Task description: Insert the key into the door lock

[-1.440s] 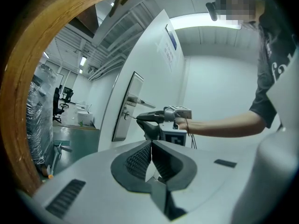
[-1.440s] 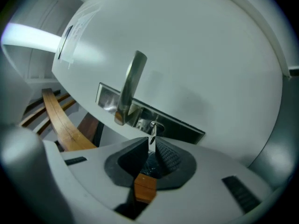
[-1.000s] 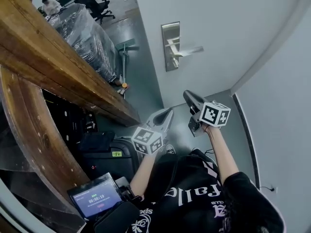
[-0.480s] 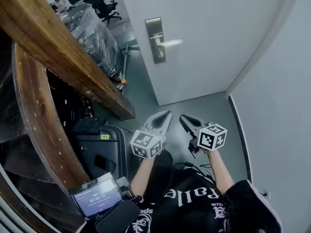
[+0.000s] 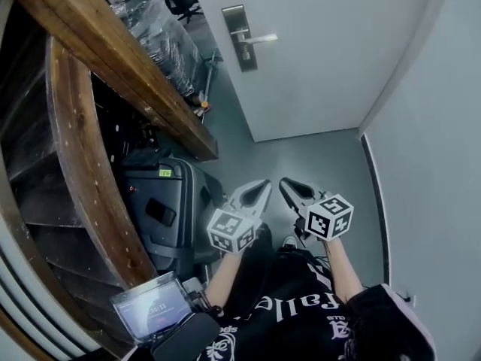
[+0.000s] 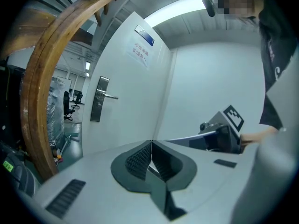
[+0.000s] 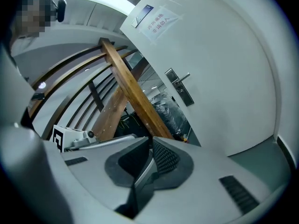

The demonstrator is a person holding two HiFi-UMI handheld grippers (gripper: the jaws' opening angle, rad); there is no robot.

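Left gripper (image 5: 260, 189): jaws together, pads meeting at the tips, nothing made out between them in its own view; right gripper (image 5: 288, 186): jaws likewise drawn together, a thin pale strip showing along the seam, which may be the key's blade or only a jaw edge; not determinable. Both are held low, side by side and just apart, tips toward the door (image 5: 331, 59); the door lock (image 5: 239, 27), a steel plate carrying a lever handle (image 5: 261, 38), lies well ahead of both tips, slightly to the left gripper's side; nothing touches it. A wooden beam (image 5: 120, 59) and a dark case (image 5: 161, 205) stand to the left of the left gripper. Assessment: approach stage, insertion not begun. Risks: the key, if held, shows so little that its alignment to the keyway cannot be checked before contact, and a skewed blade would skate off the plate or twist in the pads; the keyhole is too small to locate from here, so the approach could land on the wrong part of the plate; the lever projects outward and could be struck by a jaw; the door appears to stand open, so pressure on the lock may swing it away.
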